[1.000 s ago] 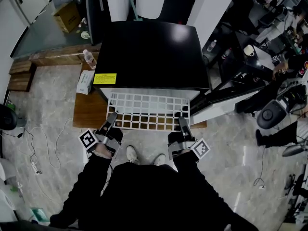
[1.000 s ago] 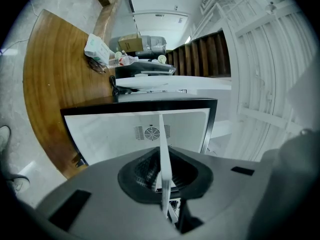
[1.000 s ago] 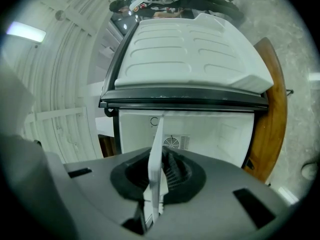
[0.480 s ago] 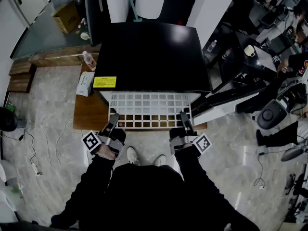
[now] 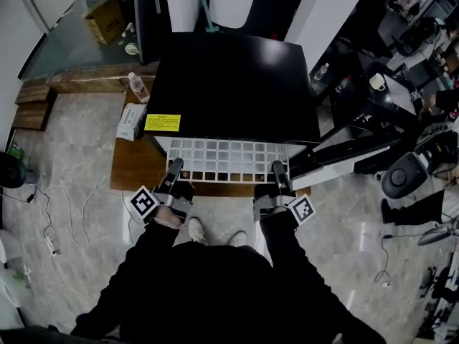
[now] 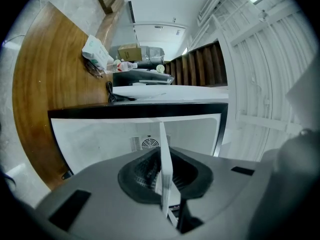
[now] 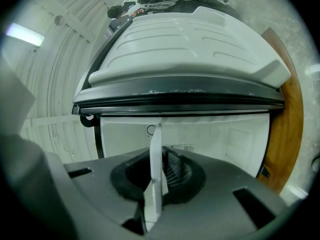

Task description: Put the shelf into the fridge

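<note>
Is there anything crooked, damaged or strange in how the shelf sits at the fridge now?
Nothing stands out. The shelf lies square to the fridge opening, partly inside, with no visible bend. The left gripper and right gripper are shut on its front edge, one near each corner. The door stands open.

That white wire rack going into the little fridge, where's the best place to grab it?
Take the shelf by its front rim, from the open side of the fridge, near each corner, as the left gripper and right gripper do. It is flat, wide and level; its far part sits inside.
</note>
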